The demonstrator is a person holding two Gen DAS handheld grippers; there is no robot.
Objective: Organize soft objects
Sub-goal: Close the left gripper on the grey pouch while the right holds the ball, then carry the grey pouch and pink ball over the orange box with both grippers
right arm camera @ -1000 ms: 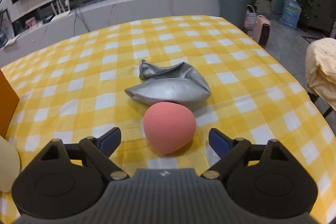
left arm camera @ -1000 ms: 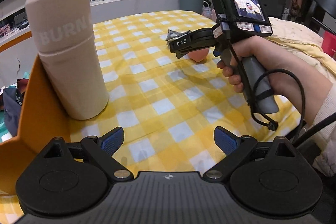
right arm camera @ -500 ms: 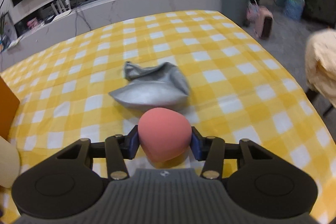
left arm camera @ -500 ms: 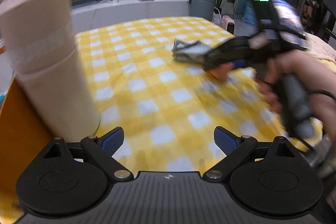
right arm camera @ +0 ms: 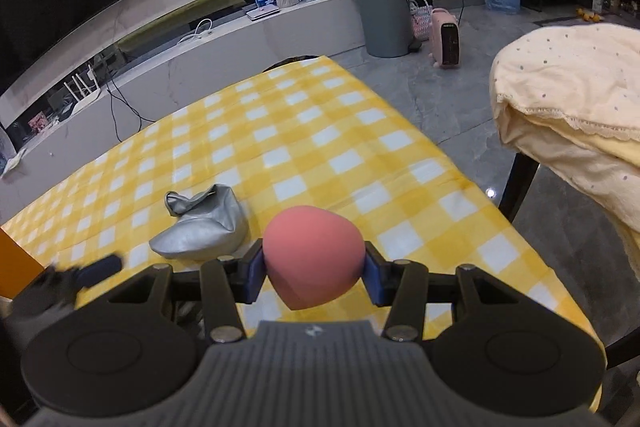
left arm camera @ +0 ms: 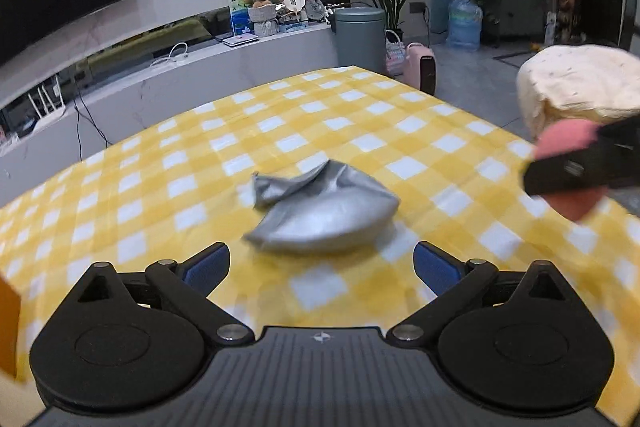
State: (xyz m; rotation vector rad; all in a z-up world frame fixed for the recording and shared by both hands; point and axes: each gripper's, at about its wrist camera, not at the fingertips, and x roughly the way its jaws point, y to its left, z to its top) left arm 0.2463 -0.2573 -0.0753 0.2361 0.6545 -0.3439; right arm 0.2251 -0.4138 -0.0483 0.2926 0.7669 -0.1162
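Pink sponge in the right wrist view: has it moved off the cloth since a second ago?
Yes. The pink sponge, clamped in the right gripper, now hangs clear and right of the silver pouch, which it lay against on the checked tablecloth.

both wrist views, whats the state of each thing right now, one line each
pink sponge: clamped between the right gripper's pads, lifted off the table
right gripper: shut on the pink sponge
silver pouch: crumpled, lying flat on the tablecloth, untouched
left gripper: open, empty, just short of the silver pouch
tablecloth: spread flat over the table
bin: lid closed, on the floor
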